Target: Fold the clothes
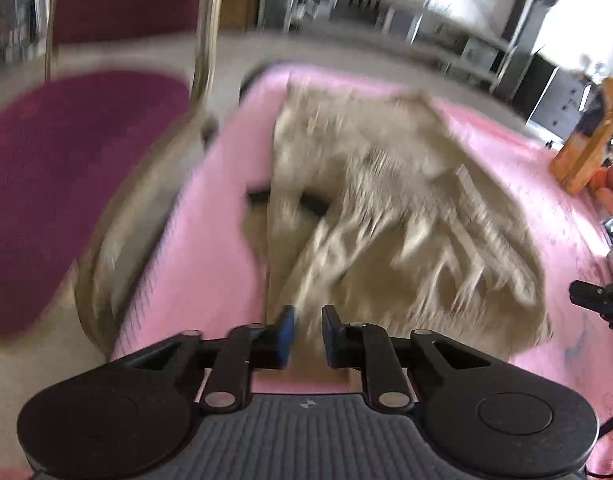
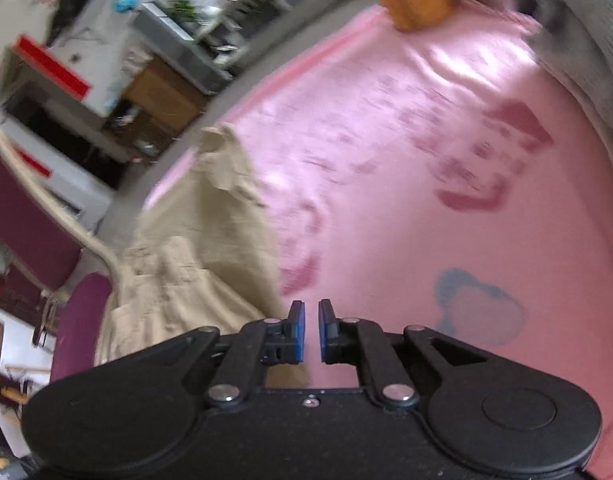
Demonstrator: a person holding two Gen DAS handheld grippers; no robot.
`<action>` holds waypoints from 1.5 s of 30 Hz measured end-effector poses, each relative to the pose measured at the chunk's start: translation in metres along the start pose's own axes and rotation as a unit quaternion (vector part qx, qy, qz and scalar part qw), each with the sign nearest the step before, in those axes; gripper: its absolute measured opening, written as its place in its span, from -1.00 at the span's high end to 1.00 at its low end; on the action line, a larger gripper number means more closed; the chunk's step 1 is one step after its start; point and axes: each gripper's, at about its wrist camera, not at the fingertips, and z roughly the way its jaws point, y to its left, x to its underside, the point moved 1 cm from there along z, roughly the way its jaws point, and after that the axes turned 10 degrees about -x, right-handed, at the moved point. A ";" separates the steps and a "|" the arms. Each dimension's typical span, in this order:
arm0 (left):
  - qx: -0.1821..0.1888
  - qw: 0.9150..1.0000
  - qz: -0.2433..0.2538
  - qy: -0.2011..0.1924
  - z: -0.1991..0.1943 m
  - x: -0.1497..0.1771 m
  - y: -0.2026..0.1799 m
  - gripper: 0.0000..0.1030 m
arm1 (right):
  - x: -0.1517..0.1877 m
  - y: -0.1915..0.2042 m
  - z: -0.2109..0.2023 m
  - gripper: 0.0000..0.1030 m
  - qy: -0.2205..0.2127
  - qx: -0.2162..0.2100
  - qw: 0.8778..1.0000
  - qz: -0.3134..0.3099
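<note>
Item: beige garment (image 1: 386, 216), crumpled and creased, lying on a table covered with a pink printed cloth (image 1: 210, 248). In the left wrist view it fills the middle of the cloth, reaching from the far edge to just in front of the gripper; a dark strap or band (image 1: 312, 202) shows across its left part. The picture is motion-blurred, so the kind of garment cannot be told.

Left hand-held gripper (image 1: 308, 328): black, blue-padded fingers set a narrow gap apart, directly over the near edge of the garment. Whether fabric lies between the pads cannot be told through the blur.

Right hand-held gripper (image 2: 311, 328): blue pads nearly together with a thin slit between, nothing held. It is over bare pink cloth, with the garment's right edge just beside it to the left. Printed red and blue figures (image 2: 478, 304) mark the cloth ahead.

Surroundings: a chair with maroon seat (image 1: 66, 184) and pale metal frame stands beside the table's left edge. An orange object (image 1: 586, 148) stands at the far right of the table. A grey ribbed sleeve (image 2: 586, 52) shows at the upper right of the right wrist view. Shelving and furniture lie beyond, blurred.
</note>
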 end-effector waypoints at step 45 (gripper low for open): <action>-0.034 0.998 0.029 0.038 0.005 -0.017 -0.015 0.06 | -0.044 0.031 -0.032 0.44 -0.007 -0.046 0.997 -0.067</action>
